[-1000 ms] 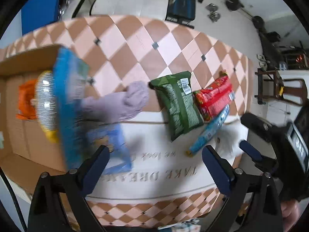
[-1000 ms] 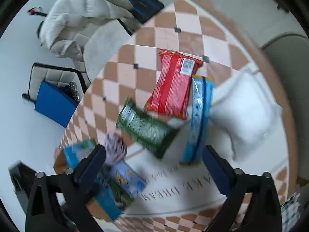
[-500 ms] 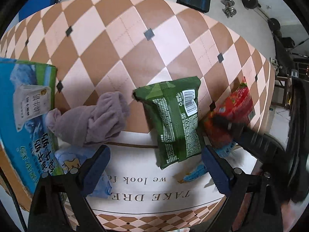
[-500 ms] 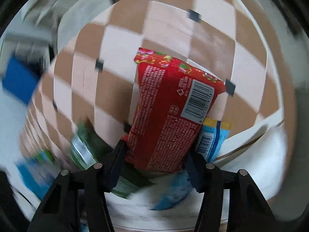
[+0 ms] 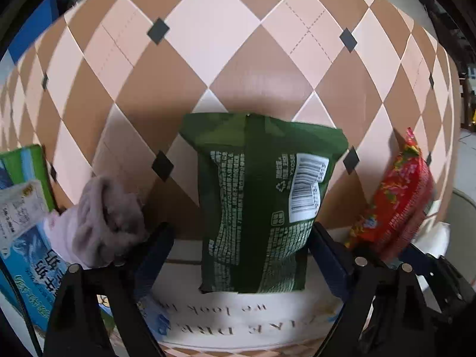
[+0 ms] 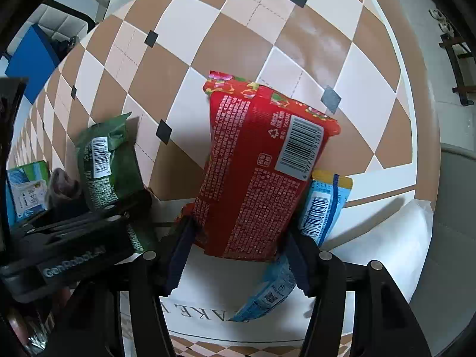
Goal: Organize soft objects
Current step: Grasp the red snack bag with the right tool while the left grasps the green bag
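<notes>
Both wrist views are aimed steeply down along the fingers, close over the checkered counter [image 5: 238, 44]. The green packet [image 5: 255, 208] is framed between the left fingers, the red packet [image 6: 255, 172] between the right. Both packets are shared by both views.

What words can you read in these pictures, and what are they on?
"GenRobot.AI": on the left gripper body.
"we look" and "TAKE DRE", seen upside down: on the white cloth.
Small print on the green packet, red packet, light blue packet and blue box: unreadable.
</notes>
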The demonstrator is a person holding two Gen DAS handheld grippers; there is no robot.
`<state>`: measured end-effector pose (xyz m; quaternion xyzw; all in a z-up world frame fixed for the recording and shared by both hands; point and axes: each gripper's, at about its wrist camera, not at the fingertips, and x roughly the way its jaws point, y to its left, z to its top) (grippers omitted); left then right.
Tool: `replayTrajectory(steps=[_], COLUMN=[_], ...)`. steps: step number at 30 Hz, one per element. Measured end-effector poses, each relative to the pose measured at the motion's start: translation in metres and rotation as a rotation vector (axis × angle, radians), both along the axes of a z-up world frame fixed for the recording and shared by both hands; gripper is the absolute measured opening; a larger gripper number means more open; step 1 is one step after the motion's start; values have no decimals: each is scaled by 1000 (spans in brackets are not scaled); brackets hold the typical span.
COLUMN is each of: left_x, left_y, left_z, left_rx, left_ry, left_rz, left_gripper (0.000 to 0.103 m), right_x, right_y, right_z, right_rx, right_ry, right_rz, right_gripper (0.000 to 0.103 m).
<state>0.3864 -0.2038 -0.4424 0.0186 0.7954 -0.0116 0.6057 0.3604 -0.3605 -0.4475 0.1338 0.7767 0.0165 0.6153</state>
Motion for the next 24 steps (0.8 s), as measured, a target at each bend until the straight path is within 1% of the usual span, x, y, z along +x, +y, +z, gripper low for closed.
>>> replayTrajectory(steps=[2, 3, 4, 6, 7, 8, 11, 13, 15, 18, 19, 20, 22, 24], left_x=[0, 1, 2, 2, 3, 5, 9, 10, 12, 15, 14, 16, 8, 3], left_y=[-2, -3, -3, -5, -5, -7, -3, 1, 12, 26, 27, 27, 29, 33], left_z=[2, 4, 5, 11, 15, 19, 23, 25, 27, 30, 31, 33, 35, 46], left_rx=[30, 29, 29, 29, 30, 31, 28, 23, 24, 23, 24, 24, 20, 4], left_ry=[-24, -31, -37, -53, -62, -60, -62, -63, -65, -70, -71, -73, -75, -87], left_rz=[-20, -22, -24, -30, -35, -40, -33, -36, -35, -34, -36, -40, -43, -50], left_gripper=[84, 83, 80, 69, 55, 48, 40, 37, 36, 35, 34, 34, 33, 32], right_x=[-1, -1, -1, -2, -2, 0, -1, -2, -3, 1, 2, 4, 7, 3], right_y=[1, 2, 12, 11, 7, 6, 6, -1, -10, -17, -17, -16, -9, -11], right_z=[-1, -1, -2, -4, -5, -5, -7, -8, -8, -9, -9, -8, -5, 3], right_rx=[-13, -19, -21, -24, -23, -25, -29, -11, 11, 3, -8, -41, -99, -112], right_ry=[4, 6, 8, 13, 15, 17, 16, 6, 4, 2, 0, -11, -32, -69], right_rz=[11, 10, 7, -9, -28, -45, -84, -137, -201, -233, -228, -210, -164, -166], right_gripper=[63, 64, 65, 66, 67, 67, 69, 73, 74, 74, 71, 68, 54, 50])
